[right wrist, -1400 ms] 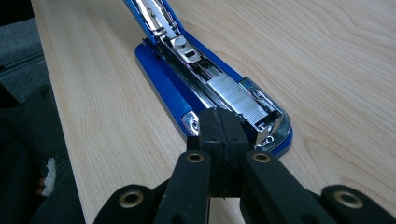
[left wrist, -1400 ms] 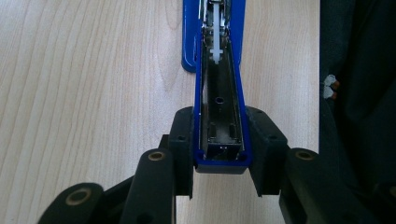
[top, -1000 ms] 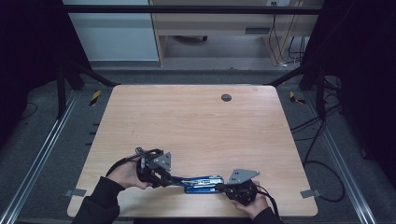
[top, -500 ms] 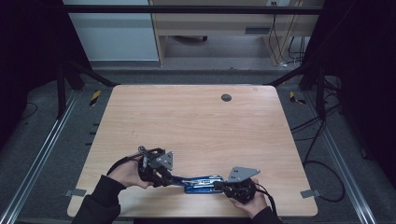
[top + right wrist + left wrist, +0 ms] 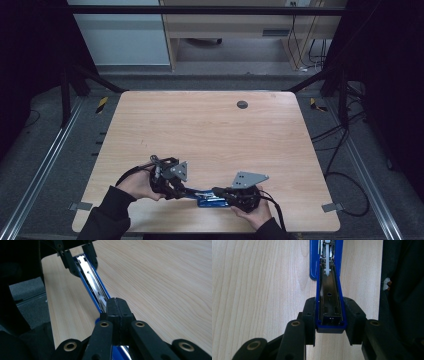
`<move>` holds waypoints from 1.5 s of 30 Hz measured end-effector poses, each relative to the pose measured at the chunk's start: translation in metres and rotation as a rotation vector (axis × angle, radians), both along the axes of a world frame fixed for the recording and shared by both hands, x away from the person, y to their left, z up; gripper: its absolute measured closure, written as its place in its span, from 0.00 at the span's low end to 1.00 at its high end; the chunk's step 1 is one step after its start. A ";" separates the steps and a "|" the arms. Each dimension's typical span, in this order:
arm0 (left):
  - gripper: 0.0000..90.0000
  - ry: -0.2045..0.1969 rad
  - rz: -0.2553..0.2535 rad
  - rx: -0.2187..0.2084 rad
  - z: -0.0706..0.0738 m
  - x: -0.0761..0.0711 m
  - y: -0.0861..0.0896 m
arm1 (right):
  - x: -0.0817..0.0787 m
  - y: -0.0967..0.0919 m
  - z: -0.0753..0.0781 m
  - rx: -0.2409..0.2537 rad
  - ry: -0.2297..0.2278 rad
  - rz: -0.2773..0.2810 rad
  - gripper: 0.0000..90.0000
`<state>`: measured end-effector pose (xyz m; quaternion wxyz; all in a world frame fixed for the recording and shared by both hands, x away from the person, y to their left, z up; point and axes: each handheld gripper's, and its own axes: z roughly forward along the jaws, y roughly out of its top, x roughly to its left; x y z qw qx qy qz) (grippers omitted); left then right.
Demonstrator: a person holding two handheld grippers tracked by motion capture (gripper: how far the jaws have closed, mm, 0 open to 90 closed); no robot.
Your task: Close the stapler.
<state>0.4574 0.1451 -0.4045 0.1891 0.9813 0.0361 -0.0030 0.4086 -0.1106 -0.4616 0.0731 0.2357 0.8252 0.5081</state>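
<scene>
High view: the left gripper [image 5: 172, 185] is clamping the open blue metal stapler [image 5: 210, 199] on the bare wooden table [image 5: 210, 135]. The right gripper [image 5: 117, 305] is keeping its jaws fully closed above the stapler's shiny steel channel, holding nothing.

Blue stapler [image 5: 329, 290], swung open, metal staple channel [image 5: 329, 302] bared and facing up. Upper arm clamped by its front end between the left gripper [image 5: 329, 322] pads, raised off the table. Base [image 5: 210, 201] flat on the wood, under the closed right gripper [image 5: 117, 307]. Stretched lengthwise from one gripper to the other.
</scene>
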 end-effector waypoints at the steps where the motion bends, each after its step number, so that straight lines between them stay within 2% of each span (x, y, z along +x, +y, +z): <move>1: 0.73 0.000 0.000 0.000 0.000 0.000 0.000 | 0.001 0.005 0.000 0.000 -0.002 0.006 1.00; 7: 0.73 0.001 0.001 -0.002 0.000 0.000 0.000 | 0.007 0.028 -0.005 0.009 0.013 0.019 1.00; 13: 0.73 0.002 0.002 -0.003 0.000 0.000 0.000 | 0.009 0.044 -0.008 0.023 0.020 0.028 1.00; 22: 0.73 0.000 -0.006 0.002 0.001 0.001 -0.001 | 0.010 0.049 -0.009 0.032 0.020 0.020 1.00; 33: 0.73 -0.008 -0.004 -0.022 0.002 -0.001 0.000 | 0.010 0.054 -0.011 0.024 0.018 0.027 1.00; 38: 0.72 -0.024 -0.004 -0.061 0.005 -0.002 0.001 | 0.011 0.053 -0.011 0.029 0.015 0.022 1.00; 45: 0.67 -0.051 0.034 -0.139 0.016 -0.006 0.011 | 0.011 0.053 -0.011 0.027 0.011 0.020 1.00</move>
